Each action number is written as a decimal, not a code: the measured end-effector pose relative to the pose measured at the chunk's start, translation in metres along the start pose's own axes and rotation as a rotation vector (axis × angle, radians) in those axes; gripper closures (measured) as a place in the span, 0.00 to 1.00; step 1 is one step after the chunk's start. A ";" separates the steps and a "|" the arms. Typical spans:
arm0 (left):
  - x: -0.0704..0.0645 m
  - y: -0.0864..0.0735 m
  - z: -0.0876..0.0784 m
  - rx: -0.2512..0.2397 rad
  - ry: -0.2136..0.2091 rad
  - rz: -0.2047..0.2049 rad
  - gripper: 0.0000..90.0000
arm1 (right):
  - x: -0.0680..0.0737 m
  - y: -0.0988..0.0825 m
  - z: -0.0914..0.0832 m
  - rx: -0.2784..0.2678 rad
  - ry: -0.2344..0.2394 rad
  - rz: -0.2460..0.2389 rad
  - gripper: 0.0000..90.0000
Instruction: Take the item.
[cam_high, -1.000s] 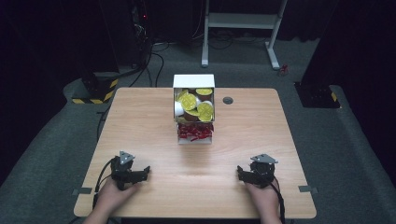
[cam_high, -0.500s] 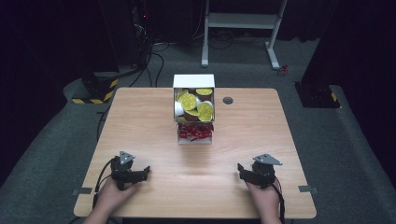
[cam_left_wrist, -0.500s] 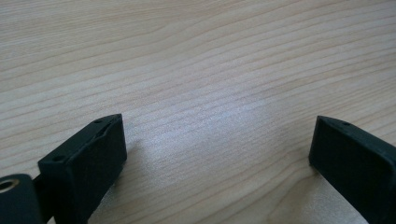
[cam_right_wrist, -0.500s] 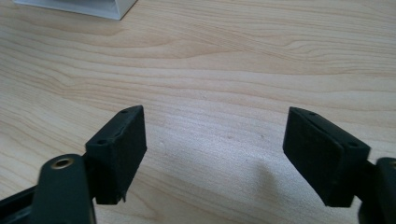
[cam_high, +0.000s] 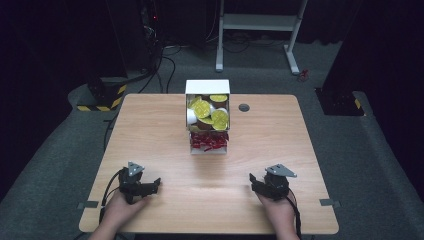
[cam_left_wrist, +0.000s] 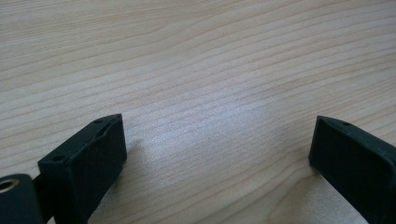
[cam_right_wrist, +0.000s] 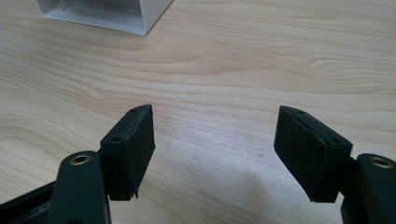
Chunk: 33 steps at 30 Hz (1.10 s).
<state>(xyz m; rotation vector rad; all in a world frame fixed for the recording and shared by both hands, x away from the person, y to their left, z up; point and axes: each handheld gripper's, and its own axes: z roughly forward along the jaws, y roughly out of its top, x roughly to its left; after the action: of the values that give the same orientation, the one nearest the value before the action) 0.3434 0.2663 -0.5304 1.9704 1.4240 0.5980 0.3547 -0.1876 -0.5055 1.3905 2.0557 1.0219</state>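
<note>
On the near edge of a wooden table (cam_high: 150, 130), a person's two hands rest, each holding a black two-jaw gripper. Almost nothing has changed over the last second: both grippers sit where they were, low on the wood, with at most a slight shift of the right one. That suggests the work has not properly begun and the hands are waiting before a reach.

Seen from above, the left gripper (cam_high: 152, 184) lies at the near left and the right gripper (cam_high: 254, 180) at the near right, well apart from each other. In the left gripper view its jaws stand wide apart with bare wood grain between them, gripping nothing (cam_left_wrist: 217, 154). In the right gripper view the jaws are likewise spread wide and empty (cam_right_wrist: 215, 149), low over the table.

At the middle of the table, toward the far side, stands a white box (cam_high: 207, 87), open at the front. Its upper part holds yellow-topped round pods (cam_high: 210, 112); its lower tray holds small red packets (cam_high: 208, 141). A corner of this box (cam_right_wrist: 116, 16) appears ahead of the right gripper, still well apart from it
</note>
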 end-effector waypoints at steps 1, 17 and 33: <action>0.000 0.000 0.000 0.001 -0.001 0.000 0.05 | 0.001 0.001 0.000 0.003 0.004 0.007 0.33; 0.000 0.000 0.000 0.000 -0.001 0.000 0.05 | 0.008 0.026 -0.001 -0.021 0.018 -0.022 0.41; 0.000 -0.001 -0.001 0.000 -0.003 0.000 0.05 | 0.013 0.041 0.001 -0.058 0.021 0.017 0.47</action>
<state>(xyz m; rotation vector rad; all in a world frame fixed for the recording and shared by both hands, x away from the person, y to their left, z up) 0.3425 0.2661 -0.5304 1.9704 1.4217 0.5951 0.3739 -0.1663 -0.4737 1.3758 2.0162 1.0982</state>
